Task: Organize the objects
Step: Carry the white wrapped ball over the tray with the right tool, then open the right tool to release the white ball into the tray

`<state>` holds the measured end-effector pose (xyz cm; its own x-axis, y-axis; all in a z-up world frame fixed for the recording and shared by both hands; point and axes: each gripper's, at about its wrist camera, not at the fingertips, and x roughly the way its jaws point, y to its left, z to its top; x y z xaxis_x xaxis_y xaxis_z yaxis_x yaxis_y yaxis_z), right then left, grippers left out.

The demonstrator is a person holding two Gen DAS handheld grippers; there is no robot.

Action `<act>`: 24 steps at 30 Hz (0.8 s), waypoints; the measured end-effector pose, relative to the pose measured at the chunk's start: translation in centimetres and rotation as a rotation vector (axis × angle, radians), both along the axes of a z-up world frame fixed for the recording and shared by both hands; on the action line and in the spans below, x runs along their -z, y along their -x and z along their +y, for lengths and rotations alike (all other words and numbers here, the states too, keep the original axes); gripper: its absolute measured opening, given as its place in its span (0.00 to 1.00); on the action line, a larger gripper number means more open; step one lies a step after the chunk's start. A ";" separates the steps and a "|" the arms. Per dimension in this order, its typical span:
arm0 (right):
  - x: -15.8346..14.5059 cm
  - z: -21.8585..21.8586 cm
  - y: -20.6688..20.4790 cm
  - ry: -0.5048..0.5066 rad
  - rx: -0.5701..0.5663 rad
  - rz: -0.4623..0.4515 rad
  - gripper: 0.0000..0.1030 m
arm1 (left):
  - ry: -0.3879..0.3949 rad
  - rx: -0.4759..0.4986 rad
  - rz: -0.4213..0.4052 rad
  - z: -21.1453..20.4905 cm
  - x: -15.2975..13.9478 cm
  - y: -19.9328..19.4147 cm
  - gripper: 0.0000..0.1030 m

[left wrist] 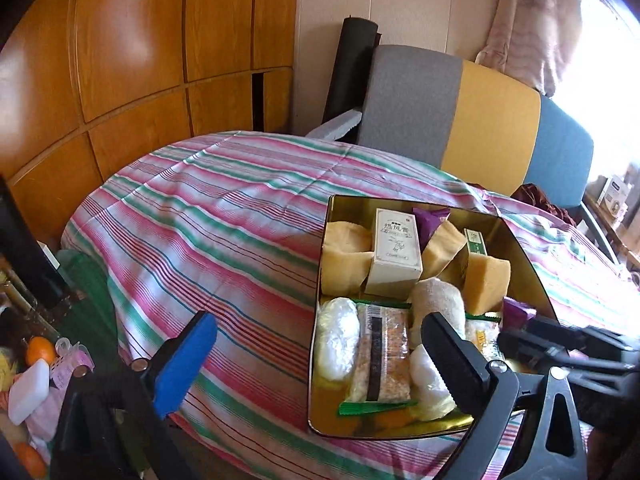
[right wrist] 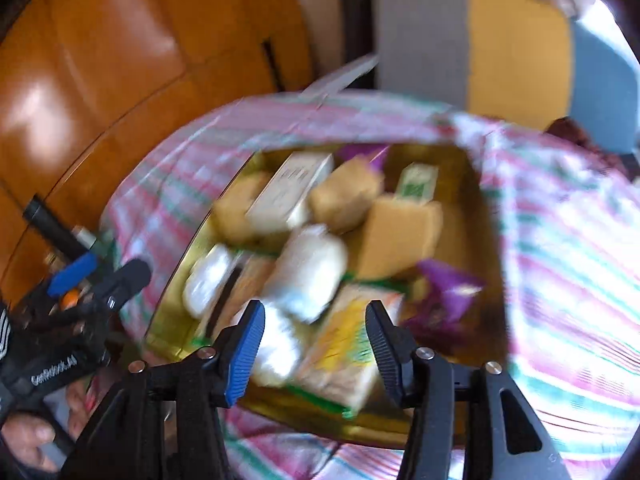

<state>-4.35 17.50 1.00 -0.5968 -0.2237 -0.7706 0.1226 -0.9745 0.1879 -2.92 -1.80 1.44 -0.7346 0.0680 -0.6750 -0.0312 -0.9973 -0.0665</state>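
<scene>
Left gripper (left wrist: 320, 356): jaws spread to their widest, blue-padded finger (left wrist: 184, 364) at lower left of the frame over the striped cloth (left wrist: 200, 216), black finger (left wrist: 452, 364) at lower centre right over the near edge of the gold tin (left wrist: 516, 240); nothing between the pads. Right gripper (right wrist: 316, 352): jaws partly apart, pads clear of everything, hanging above the near end of the tin in a motion-blurred view; a yellow-green snack packet (right wrist: 344, 356) and a white plastic-wrapped bundle (right wrist: 308, 272) lie below the gap, untouched as far as the blur lets me tell. Tin sits at centre right of the left wrist view on the cloth-covered surface, open, well filled. Near row: clear-wrapped white bundle (left wrist: 336, 336) at left, a grain bar in clear wrapper with green crimped ends (left wrist: 380, 360) just beside it, a rolled beige cloth (left wrist: 436, 300) behind. Far row: white upright carton with printed characters (left wrist: 396, 252), tan sponge-like blocks (left wrist: 486, 280) either side, a slim green-and-white box (left wrist: 474, 242), purple wrappers (left wrist: 430, 220) at back and right. Beyond the tin, a chair back in grey, yellow and blue bands (left wrist: 496, 128); orange wooden panelling (left wrist: 132, 48) fills the upper left. Lower left corner of the left view: oranges (left wrist: 40, 350) and a white block (left wrist: 28, 392) on a lower level. A hand (right wrist: 28, 436) shows at lower left of the right view, holding the other gripper.
</scene>
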 end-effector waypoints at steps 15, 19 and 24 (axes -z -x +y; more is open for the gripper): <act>-1.5 3.7 -4.8 -0.212 0.253 0.148 0.52 | 0.022 0.004 0.032 2.2 -0.8 -3.5 1.00; -0.8 3.8 -4.7 -0.201 0.251 0.130 0.52 | 0.021 0.006 0.028 2.2 -0.7 -3.7 1.00; -0.6 3.5 -4.6 -0.198 0.236 0.130 0.52 | 0.047 0.002 0.046 2.5 -0.8 -4.0 1.00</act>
